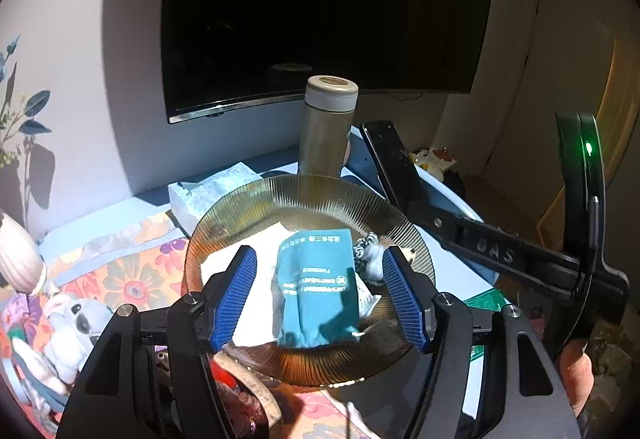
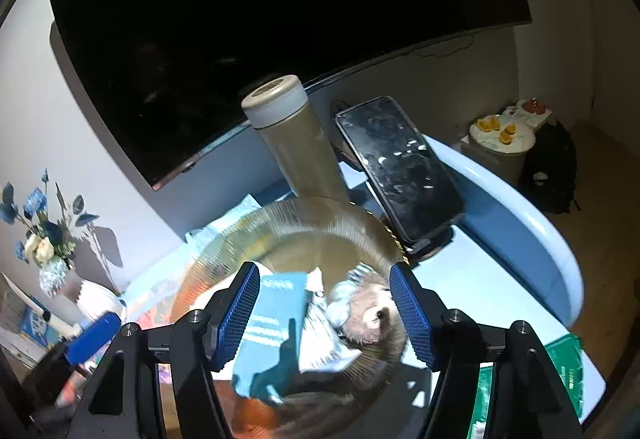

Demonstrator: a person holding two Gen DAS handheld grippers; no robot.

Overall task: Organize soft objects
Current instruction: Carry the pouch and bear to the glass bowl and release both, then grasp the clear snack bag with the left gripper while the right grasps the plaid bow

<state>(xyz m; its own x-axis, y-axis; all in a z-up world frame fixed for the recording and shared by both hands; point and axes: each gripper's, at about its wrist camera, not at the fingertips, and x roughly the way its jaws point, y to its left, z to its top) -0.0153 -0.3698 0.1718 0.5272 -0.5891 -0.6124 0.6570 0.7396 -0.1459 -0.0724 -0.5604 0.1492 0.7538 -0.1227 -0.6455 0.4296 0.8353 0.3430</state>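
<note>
Teal and soft-looking, the folded plastic pack with white print (image 1: 316, 287) lies on the ribbed amber glass plate (image 1: 280, 195), on top of a white sheet of paper or cloth (image 1: 256, 259). In the left wrist view it sits between the blue pads of the left gripper (image 1: 320, 297), its long axis running roughly along the fingers, away from the camera; the jaws stand well apart and neither pad touches it, so nothing is held. A small brown plush animal with a grey tuft (image 2: 372, 309) lies just beside the pack, toward the right edge of the plate. In the right wrist view the right gripper (image 2: 322, 313) also stands open and empty, with the plush nearer its right pad and the pack nearer its left. By my judgement the left hand is better lined up for the pack, the right for the plush.
</note>
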